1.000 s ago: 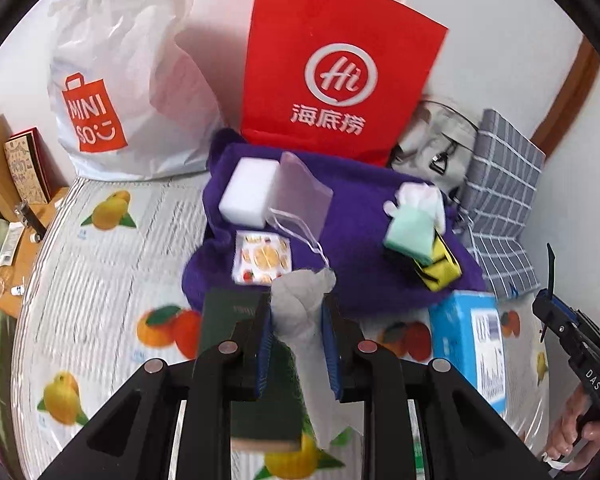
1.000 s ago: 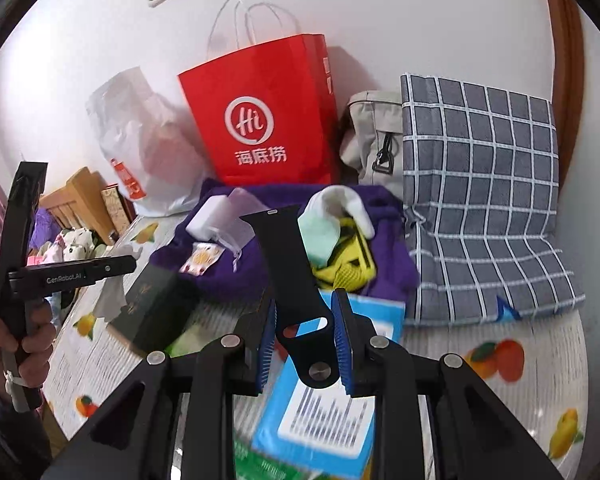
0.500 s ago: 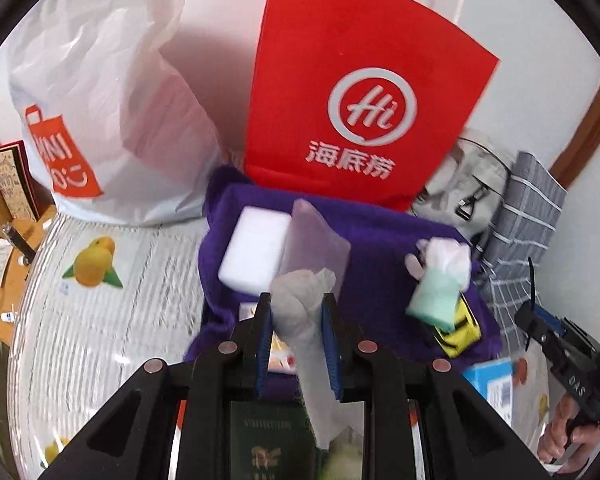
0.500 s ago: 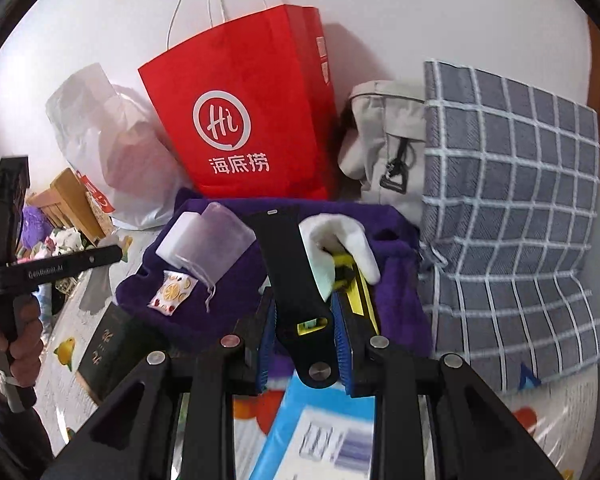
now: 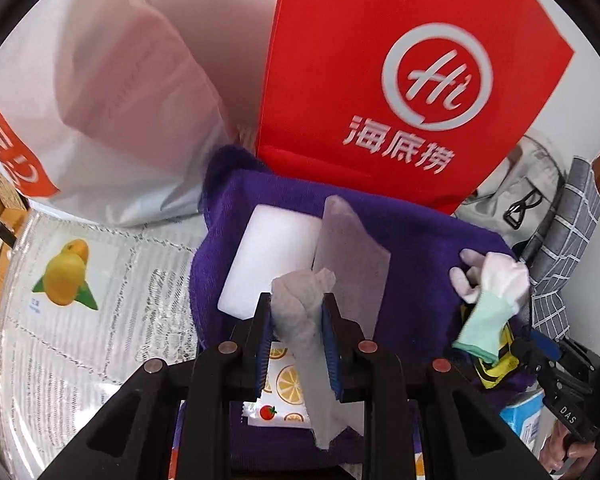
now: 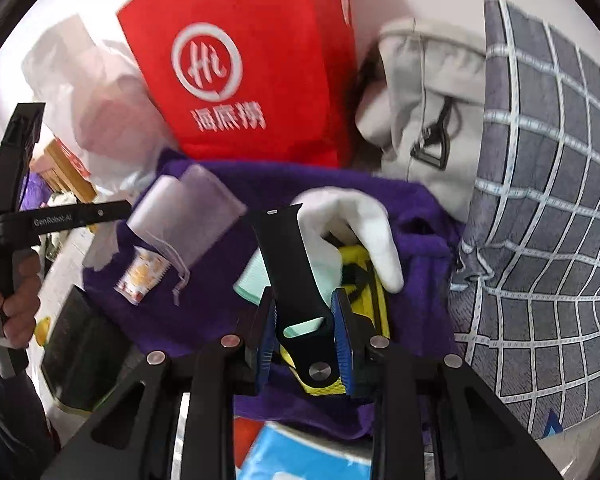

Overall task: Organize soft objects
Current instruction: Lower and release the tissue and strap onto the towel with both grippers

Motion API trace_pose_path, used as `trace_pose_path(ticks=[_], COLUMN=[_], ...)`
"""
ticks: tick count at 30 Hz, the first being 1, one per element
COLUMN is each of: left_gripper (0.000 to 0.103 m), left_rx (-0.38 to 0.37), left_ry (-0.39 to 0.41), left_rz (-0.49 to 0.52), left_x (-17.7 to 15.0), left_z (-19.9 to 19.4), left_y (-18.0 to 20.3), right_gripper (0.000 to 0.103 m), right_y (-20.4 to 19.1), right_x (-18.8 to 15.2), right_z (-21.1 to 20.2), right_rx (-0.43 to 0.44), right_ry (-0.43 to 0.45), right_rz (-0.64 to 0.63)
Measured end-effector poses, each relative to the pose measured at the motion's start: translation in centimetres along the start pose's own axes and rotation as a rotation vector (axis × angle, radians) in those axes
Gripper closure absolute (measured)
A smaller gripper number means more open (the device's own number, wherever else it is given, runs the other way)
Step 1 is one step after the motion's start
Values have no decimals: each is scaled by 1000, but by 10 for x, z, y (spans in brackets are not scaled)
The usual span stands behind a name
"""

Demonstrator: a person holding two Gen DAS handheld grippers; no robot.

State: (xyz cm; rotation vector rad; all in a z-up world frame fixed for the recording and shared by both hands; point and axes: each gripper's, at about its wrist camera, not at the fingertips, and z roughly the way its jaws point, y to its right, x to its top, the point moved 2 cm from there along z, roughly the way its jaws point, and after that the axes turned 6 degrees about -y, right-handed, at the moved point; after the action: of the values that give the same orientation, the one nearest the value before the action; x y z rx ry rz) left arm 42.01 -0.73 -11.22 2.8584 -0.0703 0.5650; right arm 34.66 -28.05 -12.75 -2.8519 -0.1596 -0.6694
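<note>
My left gripper (image 5: 297, 309) is shut on a crumpled grey-white tissue (image 5: 305, 320) and holds it over the purple cloth (image 5: 416, 240). On that cloth lie a white sponge block (image 5: 272, 256), a translucent pouch (image 5: 354, 264), a fruit-print packet (image 5: 285, 392) and a white and green glove (image 5: 492, 300). My right gripper (image 6: 304, 312) is shut on a black watch strap (image 6: 290, 272) above the same purple cloth (image 6: 228, 292), right over the glove (image 6: 352, 224) and a yellow and black item (image 6: 364, 272).
A red paper bag (image 5: 400, 80) and a white plastic bag (image 5: 112, 100) stand behind the cloth. A grey checked cushion (image 6: 540, 200) and a beige bag (image 6: 428, 100) lie to the right. A blue box (image 6: 300, 456) and a dark box (image 6: 80, 352) sit in front.
Both grippers have moved forward over the purple cloth, each still holding its item. The cloth and the bags now look much closer.
</note>
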Motion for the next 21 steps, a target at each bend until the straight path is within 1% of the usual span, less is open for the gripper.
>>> trace_pose_path(ticks=[2, 5, 7, 12, 18, 21], left_gripper=[80, 80, 80, 80, 80, 80], left_rx=[-11, -14, -8, -8, 9, 8], left_ry=[-22, -24, -29, -50, -42, -41], left_rz=[-3, 0, 10, 19, 34, 35], left_x=[1, 2, 1, -1, -2, -2], left_z=[5, 7, 9, 17, 18, 19], left_y=[-1, -1, 0, 4, 10, 11], right_gripper=[76, 76, 76, 76, 75, 74], right_y=[2, 0, -2, -4, 3, 2], right_x=[-3, -7, -9, -9, -9, -7], right_z=[6, 17, 22, 24, 23, 18], right_rx=[8, -21, -18, -11, 13, -18], right_ry=[-26, -68, -84, -90, -94, -75], right_rz=[-7, -63, -80, -93, -63, -72])
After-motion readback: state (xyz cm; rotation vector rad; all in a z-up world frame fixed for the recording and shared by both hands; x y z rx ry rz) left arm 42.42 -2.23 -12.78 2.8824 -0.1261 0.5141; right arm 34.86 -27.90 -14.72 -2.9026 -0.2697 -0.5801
